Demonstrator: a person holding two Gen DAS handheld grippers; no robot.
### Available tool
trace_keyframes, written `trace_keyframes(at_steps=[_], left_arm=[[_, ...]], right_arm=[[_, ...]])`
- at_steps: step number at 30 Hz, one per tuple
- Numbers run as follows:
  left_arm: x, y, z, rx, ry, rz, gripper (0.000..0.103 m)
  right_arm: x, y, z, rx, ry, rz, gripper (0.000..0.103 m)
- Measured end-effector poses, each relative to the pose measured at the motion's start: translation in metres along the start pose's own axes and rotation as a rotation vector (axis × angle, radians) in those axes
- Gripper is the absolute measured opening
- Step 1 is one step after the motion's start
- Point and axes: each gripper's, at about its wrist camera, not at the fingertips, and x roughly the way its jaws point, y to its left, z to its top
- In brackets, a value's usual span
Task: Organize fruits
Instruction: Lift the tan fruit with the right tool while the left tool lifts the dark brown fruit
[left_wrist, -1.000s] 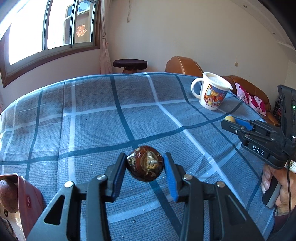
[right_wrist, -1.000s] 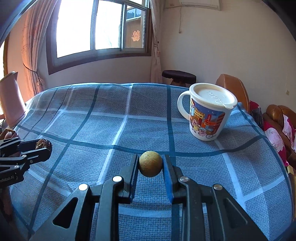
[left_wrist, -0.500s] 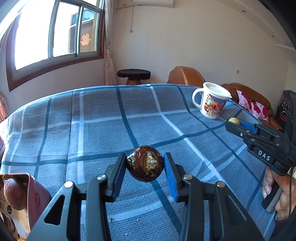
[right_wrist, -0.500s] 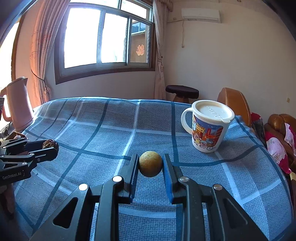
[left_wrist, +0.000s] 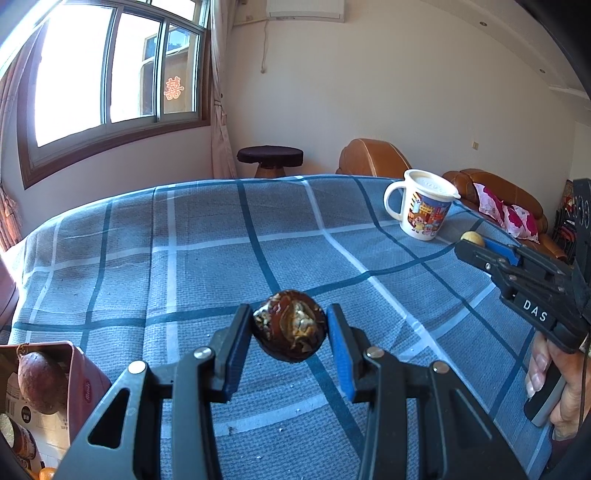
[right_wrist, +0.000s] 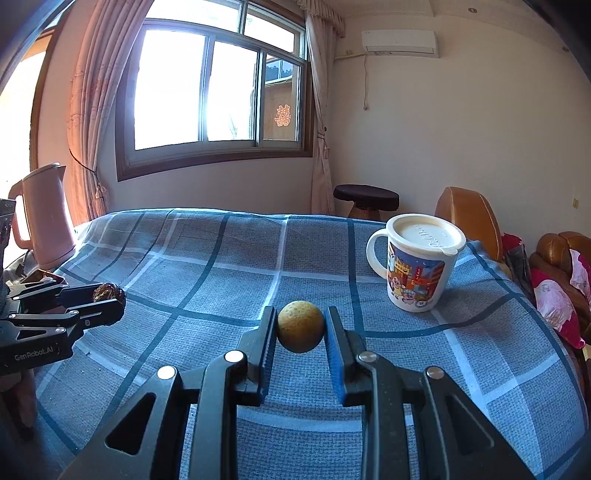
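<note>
Blue checked cloth (left_wrist: 207, 236) spreads bare below; we clamp 2 fruits aloft for sorting: left gripper (left_wrist: 290, 334) grasps a dark brown fruit (left_wrist: 290, 328), right gripper (right_wrist: 301, 326) a yellow fruit (right_wrist: 301, 325), mug (right_wrist: 417, 262) at 2 o'clock

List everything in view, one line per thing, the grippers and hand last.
dark brown fruit: 1, glossy brown, between the left gripper's pads
yellow fruit: 1, yellow, between the right gripper's pads
reddish fruit: 1, in the box at lower left
box: 1, red, table's near left edge
mug: 1, white with cartoon print, lidded, on the tablecloth at right
tablecloth: 1, blue plaid
kettle: 1, pink, far left
stool: 1, dark, behind the table
left gripper: 1, black
right gripper: 1, black
hand: 1, holding the right gripper's handle
</note>
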Motion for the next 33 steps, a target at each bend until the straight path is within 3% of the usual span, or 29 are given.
trace_keyframes(at_steps=[16,33], left_arm=[[-0.015,-0.007,-0.006,0.035,-0.048,0.025,0.043],[-0.03,-0.012,-0.013,0.06,-0.079,0.039,0.043]], right_arm=[[-0.021,0.012,-0.003,-0.002,-0.083,-0.002,0.027],[-0.032,0.023,-0.006,-0.006,-0.107,0.017,0.027]])
